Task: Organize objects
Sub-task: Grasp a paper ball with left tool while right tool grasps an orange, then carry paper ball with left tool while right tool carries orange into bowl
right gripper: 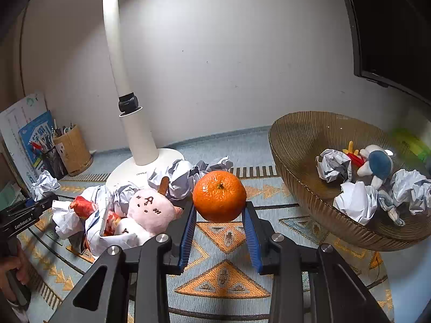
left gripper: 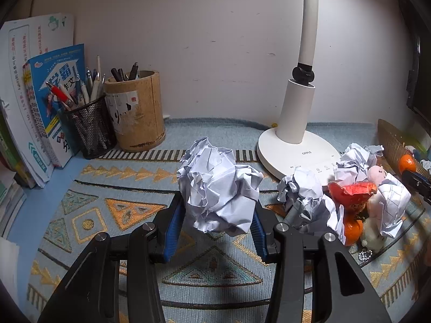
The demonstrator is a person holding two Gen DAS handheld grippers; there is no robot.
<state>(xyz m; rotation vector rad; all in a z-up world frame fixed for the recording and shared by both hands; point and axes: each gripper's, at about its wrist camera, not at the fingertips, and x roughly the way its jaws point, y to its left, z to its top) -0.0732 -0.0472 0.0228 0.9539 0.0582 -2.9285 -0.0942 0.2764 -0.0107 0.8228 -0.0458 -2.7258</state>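
The left gripper [left gripper: 219, 220] has its jaws clamped on a crumpled paper ball [left gripper: 218, 188], held above the patterned mat [left gripper: 113, 210] on the worktop. The right gripper [right gripper: 219, 215] has its jaws closed on an orange [right gripper: 219, 196], lifted just left of the ribbed bowl [right gripper: 301, 145], which holds more paper balls and a blue-and-white plush [right gripper: 377, 164]. Beside the white lamp base [right gripper: 167, 158] lies a heap of paper wads, a pink plush [right gripper: 149, 210] and a red wrapper [right gripper: 83, 207].
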